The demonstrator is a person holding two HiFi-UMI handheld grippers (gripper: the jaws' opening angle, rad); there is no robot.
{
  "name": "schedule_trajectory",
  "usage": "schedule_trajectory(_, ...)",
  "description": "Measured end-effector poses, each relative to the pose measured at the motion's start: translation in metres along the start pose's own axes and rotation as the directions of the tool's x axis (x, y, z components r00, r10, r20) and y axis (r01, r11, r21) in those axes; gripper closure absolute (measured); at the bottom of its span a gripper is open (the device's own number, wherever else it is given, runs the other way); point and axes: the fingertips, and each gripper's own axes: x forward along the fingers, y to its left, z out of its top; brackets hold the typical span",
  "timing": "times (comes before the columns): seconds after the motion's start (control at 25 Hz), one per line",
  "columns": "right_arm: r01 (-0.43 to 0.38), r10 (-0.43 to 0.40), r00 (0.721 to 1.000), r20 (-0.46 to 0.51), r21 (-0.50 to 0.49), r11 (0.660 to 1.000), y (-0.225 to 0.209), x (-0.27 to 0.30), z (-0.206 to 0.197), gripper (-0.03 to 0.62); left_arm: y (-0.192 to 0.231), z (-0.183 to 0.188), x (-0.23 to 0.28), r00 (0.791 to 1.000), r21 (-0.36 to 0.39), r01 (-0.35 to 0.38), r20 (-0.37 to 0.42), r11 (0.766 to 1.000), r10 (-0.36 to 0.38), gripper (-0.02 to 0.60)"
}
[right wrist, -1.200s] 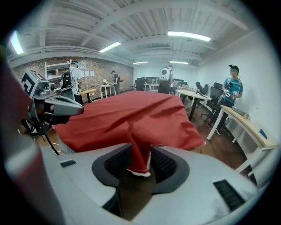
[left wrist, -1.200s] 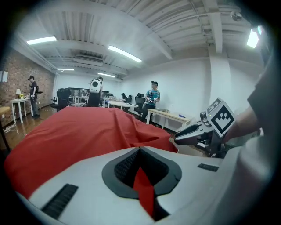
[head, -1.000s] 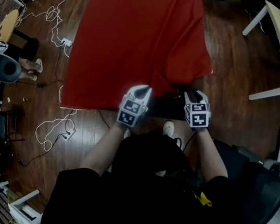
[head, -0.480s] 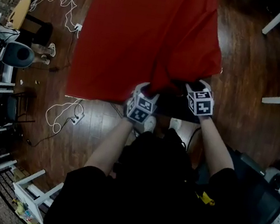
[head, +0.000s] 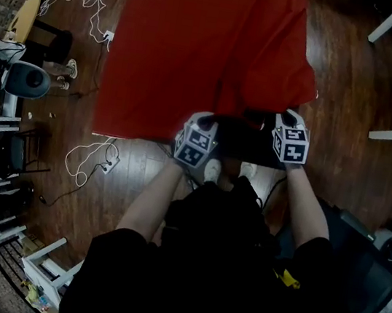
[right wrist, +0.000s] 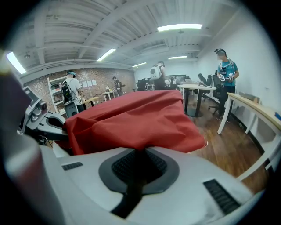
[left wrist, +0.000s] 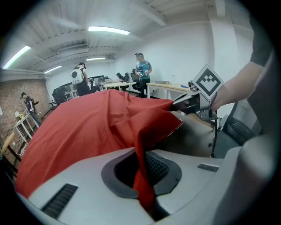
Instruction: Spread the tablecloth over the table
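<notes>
Since the earlier frames both tools have closed on the near hem of the tablecloth [head: 198,49], the right one shifting outward; the left gripper [head: 204,121] pinches a red fold; the right gripper [head: 288,119] is clamped on the bunched corner; the table [head: 246,142] shows a dark near strip, likely covered next.

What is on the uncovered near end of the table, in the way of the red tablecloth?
Nothing visible: the bare strip of table past the near edge of the tablecloth shows no objects in any view.
</notes>
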Motion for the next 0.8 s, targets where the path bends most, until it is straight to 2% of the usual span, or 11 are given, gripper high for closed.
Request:
schedule_trajectory(0.28, 0.112, -0.112, 0.993, 0.03, 0.015, 0.994, -0.028, -0.043, -0.006, 0.585, -0.007, 0.001, -0.005, 0.999, 0.033, 0.052, 0.006, 0.998, -0.052, 0.577)
schedule_trajectory(0.52, 0.204, -0.205, 0.978, 0.031, 0.043, 0.978, -0.055, -0.078, -0.019, 0.585, -0.017, 0.011, -0.009, 0.995, 0.103, 0.101, 0.015, 0.99, -0.103, 0.577)
schedule_trajectory(0.8, 0.292, -0.289, 0.955, 0.058, -0.044, 0.955, -0.079, -0.117, -0.007, 0.583, -0.022, 0.026, -0.029, 0.991, 0.219, 0.129, 0.011, 0.967, -0.134, 0.577)
